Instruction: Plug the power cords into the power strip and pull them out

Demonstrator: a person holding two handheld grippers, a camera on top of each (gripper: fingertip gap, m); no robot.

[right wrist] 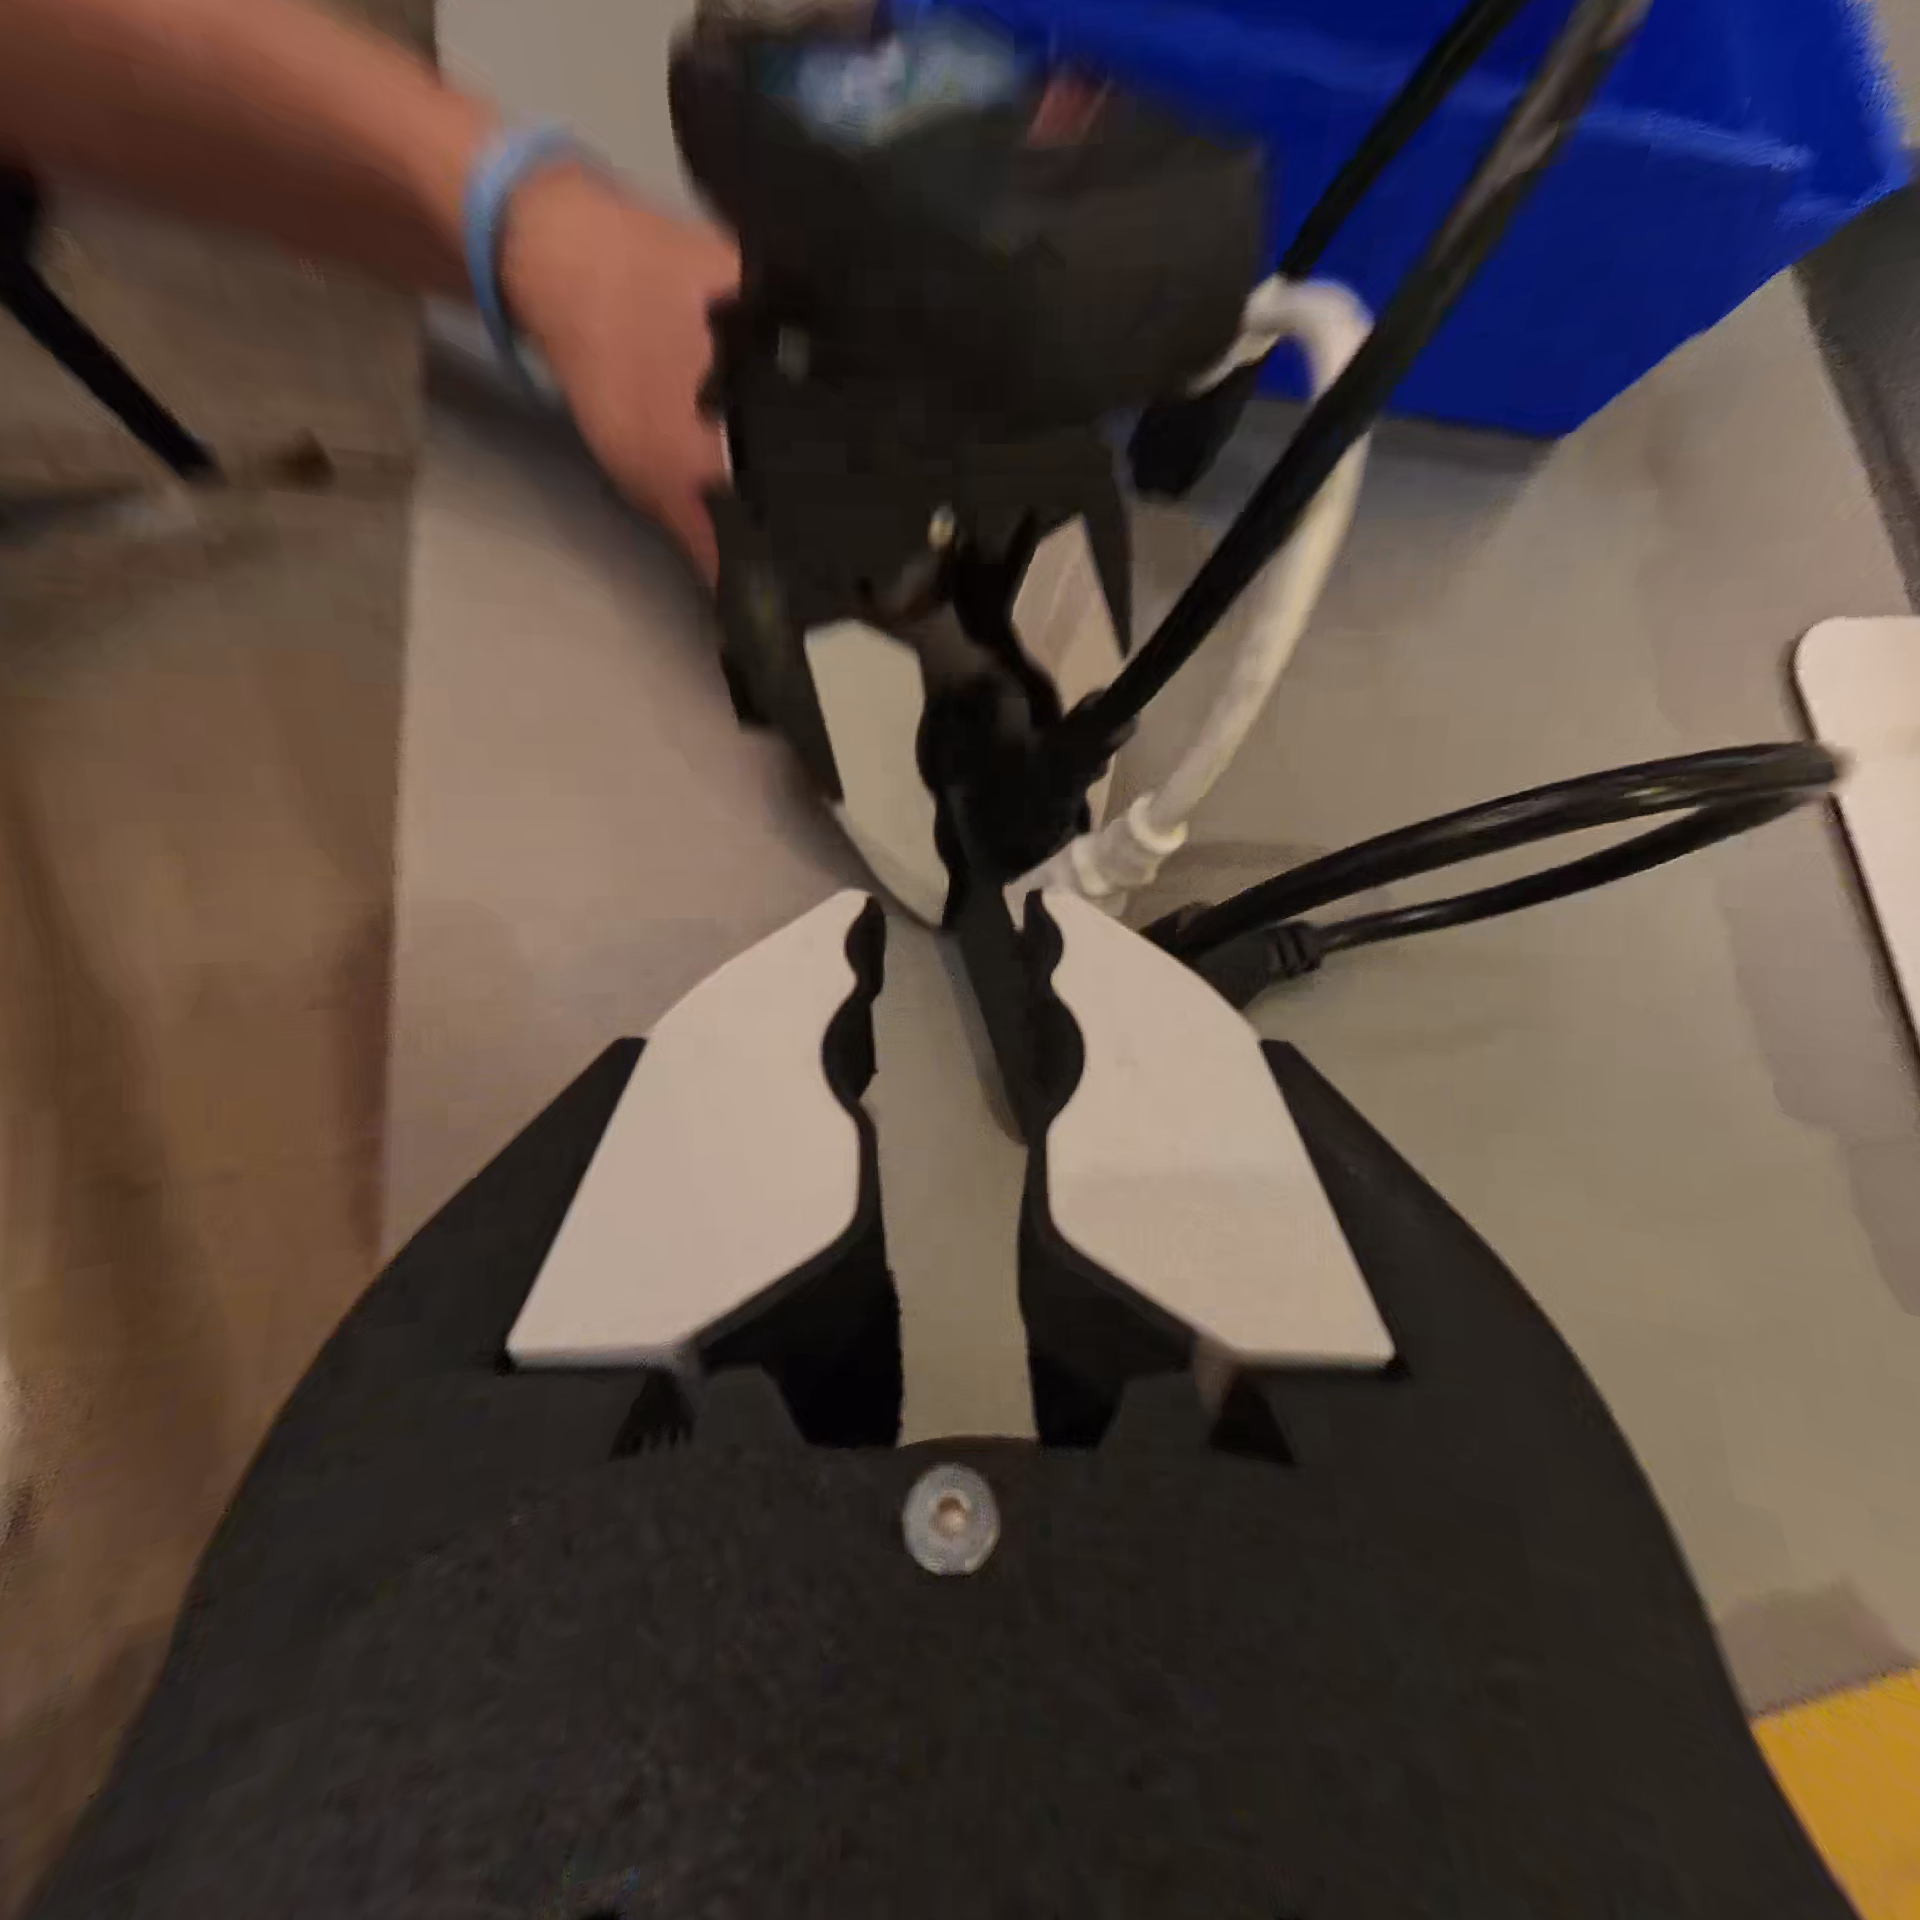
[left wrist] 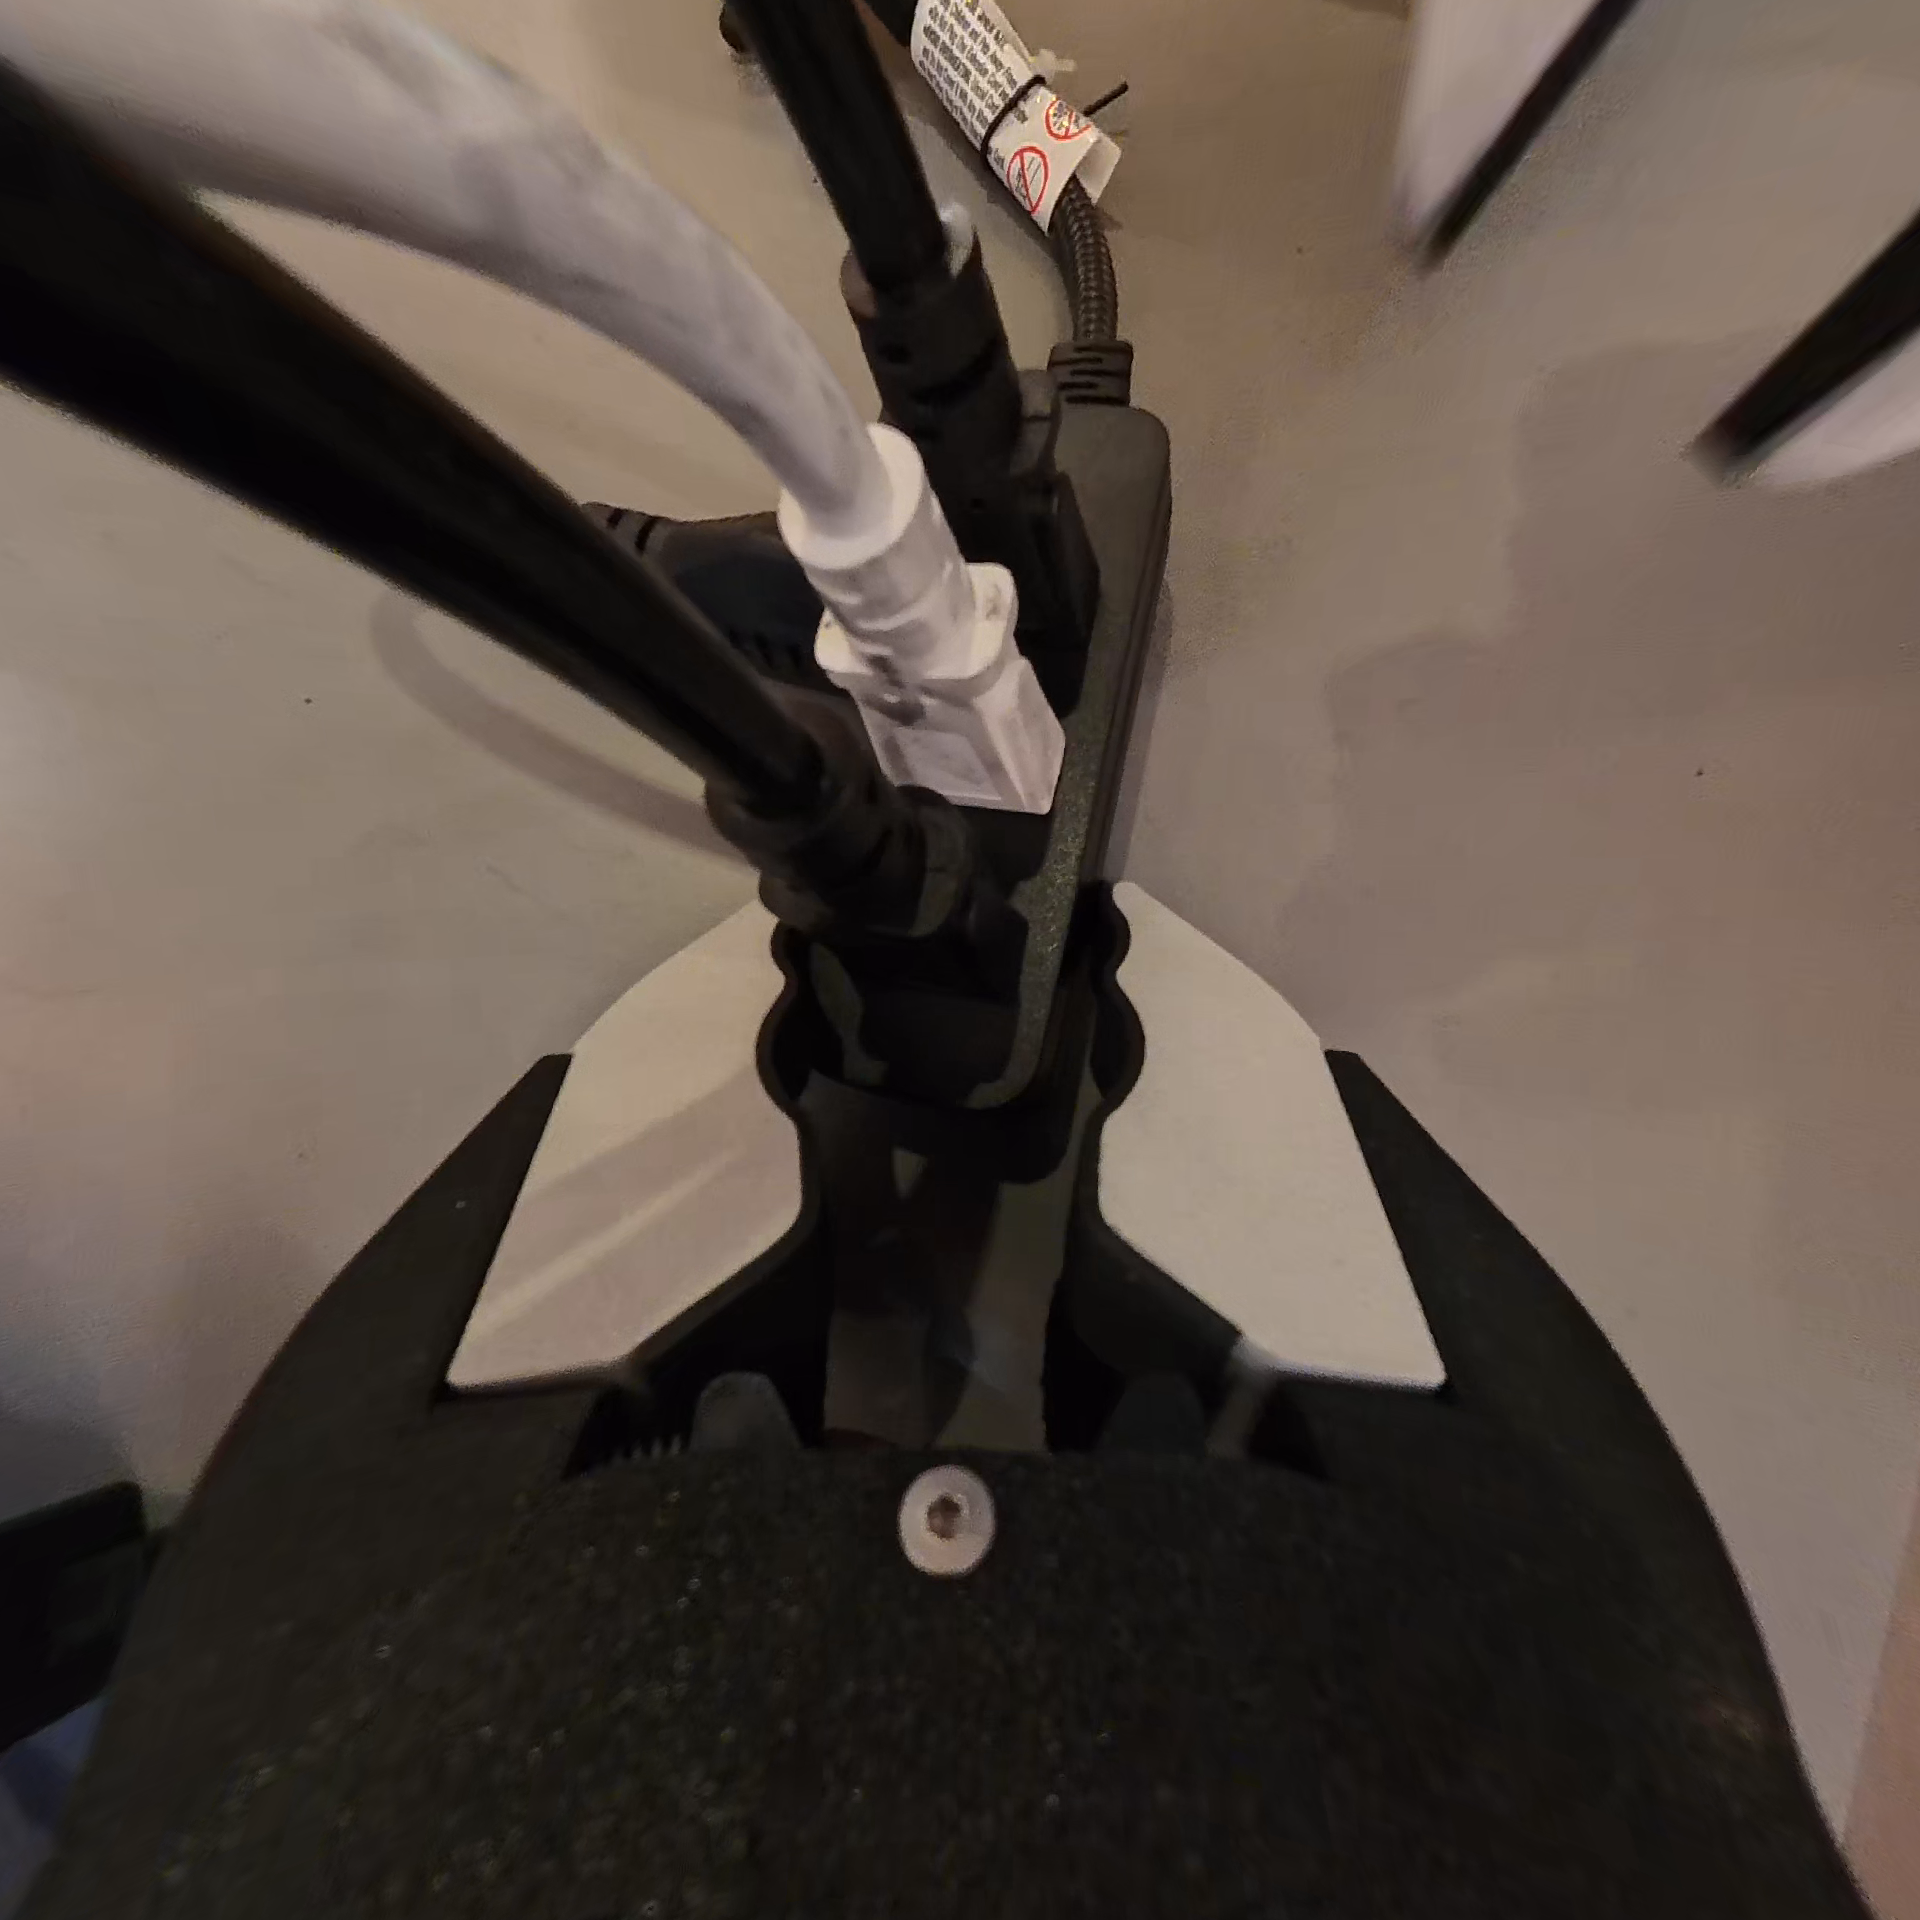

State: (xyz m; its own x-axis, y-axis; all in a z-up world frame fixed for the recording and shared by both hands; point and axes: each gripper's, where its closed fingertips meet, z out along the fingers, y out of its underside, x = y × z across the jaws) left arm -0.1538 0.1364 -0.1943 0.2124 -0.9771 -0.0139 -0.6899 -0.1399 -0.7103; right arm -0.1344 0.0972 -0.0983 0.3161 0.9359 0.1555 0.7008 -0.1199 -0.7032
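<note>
A black power strip (left wrist: 1112,623) lies on the grey surface, running away from me. My left gripper (left wrist: 945,935) is shut on its near end. A white plug (left wrist: 935,665) sits in the strip between black plugs (left wrist: 852,842), with another black plug farther along (left wrist: 935,343). In the right wrist view, my right gripper (right wrist: 951,914) is open by a narrow gap. The strip's other end (right wrist: 992,987) reaches between its fingers, close to the right finger (right wrist: 1174,1143). The left gripper (right wrist: 987,769) shows beyond, held by a hand (right wrist: 613,343). The white plug (right wrist: 1117,852) is also seen there.
The strip's braided cord carries a white tag (left wrist: 997,94). A blue bin (right wrist: 1558,208) stands behind the strip. A white flat object (right wrist: 1860,727) lies at the right edge. Black cords (right wrist: 1507,831) loop to the right. White panels with dark edges (left wrist: 1507,104) stand at the far right. About 11 cm separates my left fingertips from my right.
</note>
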